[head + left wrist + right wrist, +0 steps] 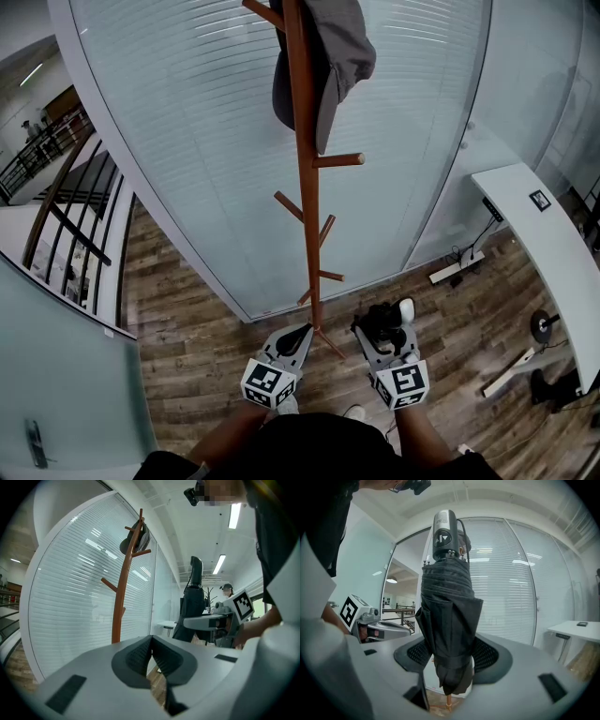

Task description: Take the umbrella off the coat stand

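The tall brown wooden coat stand (305, 187) rises in front of a curved glass wall, with a grey cap (333, 56) hanging near its top. My right gripper (380, 323) is just right of the stand's foot, shut on a folded black umbrella (447, 620) that stands upright between its pads, grey handle (444, 529) on top. The umbrella hangs clear of the stand's pegs. My left gripper (298, 336), close to the stand's base on the left, is shut with nothing in it; its pads (140, 656) meet at the tips. The coat stand (123, 592) also shows in the left gripper view.
A curved glass wall (206, 150) with blinds stands right behind the stand. A white desk (544, 234) runs along the right, with a power strip (457, 267) on the wooden floor beside it. A stair railing (66, 216) lies beyond the glass on the left.
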Motion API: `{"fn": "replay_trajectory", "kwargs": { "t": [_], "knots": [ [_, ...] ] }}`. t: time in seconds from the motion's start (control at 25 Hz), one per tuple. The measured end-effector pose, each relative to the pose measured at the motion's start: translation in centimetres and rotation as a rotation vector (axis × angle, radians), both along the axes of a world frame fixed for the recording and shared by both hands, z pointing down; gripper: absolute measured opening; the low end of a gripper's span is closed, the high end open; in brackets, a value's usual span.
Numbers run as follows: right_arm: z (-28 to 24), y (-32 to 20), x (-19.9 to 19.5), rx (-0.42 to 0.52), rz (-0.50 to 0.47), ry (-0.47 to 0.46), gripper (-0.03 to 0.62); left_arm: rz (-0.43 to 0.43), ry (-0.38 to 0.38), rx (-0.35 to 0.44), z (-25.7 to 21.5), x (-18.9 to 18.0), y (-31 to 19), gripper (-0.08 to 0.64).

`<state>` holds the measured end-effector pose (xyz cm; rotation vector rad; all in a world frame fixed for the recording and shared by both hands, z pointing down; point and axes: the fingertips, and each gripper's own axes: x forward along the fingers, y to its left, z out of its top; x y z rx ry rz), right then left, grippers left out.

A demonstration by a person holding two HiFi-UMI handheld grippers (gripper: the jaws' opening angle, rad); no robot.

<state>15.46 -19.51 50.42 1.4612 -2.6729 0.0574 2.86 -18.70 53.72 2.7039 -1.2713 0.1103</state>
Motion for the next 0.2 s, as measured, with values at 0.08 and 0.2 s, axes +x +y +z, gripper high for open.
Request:
{"fn": "replay_trajectory", "kwargs": {
  "t": [0.08, 0.2],
  "knots": [
    [-0.04, -0.2, 0.05, -0.002, 0.008, 0.0, 0.247, 0.001, -0.001, 0.0, 0.03, -0.02, -0.13, 0.015],
    [0.07, -0.65, 0.32, -0.011, 0.032, -0.004, 0.249, 0.004, -0.005, 0.001, 0.04, -0.05, -0.43, 0.015]
  ]
}}
